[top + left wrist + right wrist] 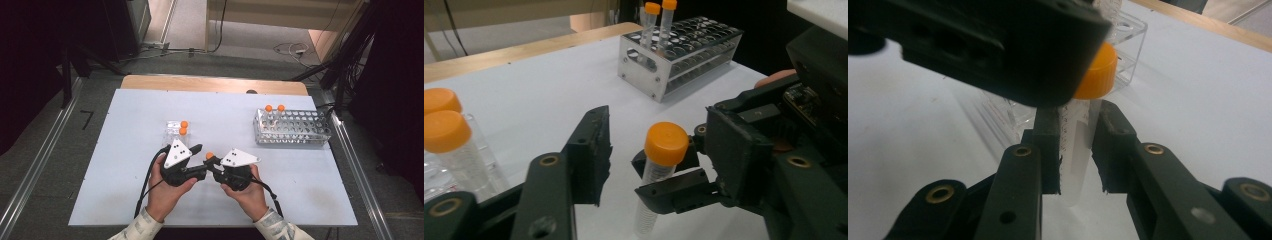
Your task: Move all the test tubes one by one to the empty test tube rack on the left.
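A: Holding the tube point(659, 170) by its clear body, the right gripper point(1075, 160) is clamped on it at centre frame in the high view, orange cap point(666, 143) up.

B: And the left gripper point(651, 150)?

A: Half-wide, jaws either side of the cap, not yet pressing. If they close off-centre, they could tilt the tube or twist it out of the right grip.

B: Anything near?

A: The clear box point(176, 131) just above; the rack point(292, 127) sits well apart, upper right.
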{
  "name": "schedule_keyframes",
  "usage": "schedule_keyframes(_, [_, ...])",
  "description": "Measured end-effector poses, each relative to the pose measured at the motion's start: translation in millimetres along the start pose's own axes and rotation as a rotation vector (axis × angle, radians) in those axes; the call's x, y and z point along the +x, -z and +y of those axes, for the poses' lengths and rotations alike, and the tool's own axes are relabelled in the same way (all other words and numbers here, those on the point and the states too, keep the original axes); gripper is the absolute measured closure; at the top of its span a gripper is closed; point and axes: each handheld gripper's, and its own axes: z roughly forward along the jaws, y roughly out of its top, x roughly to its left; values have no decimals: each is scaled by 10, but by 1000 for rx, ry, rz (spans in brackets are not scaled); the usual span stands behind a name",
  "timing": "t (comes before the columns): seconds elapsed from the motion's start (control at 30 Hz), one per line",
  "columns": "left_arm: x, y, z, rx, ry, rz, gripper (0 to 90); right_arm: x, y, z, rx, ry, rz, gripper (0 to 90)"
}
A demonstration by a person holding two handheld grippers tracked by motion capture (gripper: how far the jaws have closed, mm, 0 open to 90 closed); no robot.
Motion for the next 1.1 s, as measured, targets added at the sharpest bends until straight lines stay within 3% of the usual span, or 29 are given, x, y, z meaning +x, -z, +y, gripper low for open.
schedule_keyframes(0.5, [-48, -60, -46, 27, -43, -6, 679, 30, 4, 8, -6, 0, 12, 718])
schedule_keyframes(0.73, [-40, -51, -38, 17, -47, -6, 700, 32, 12, 12, -11, -4, 13, 707])
schedule_keyframes(0.97, [2, -30, 64, -6, -28, -17, 703, 37, 22, 32, -35, -45, 43, 365])
schedule_keyframes(1.1, [65, -18, 140, -22, 3, -18, 704, 25, 21, 36, -42, -57, 33, 291])
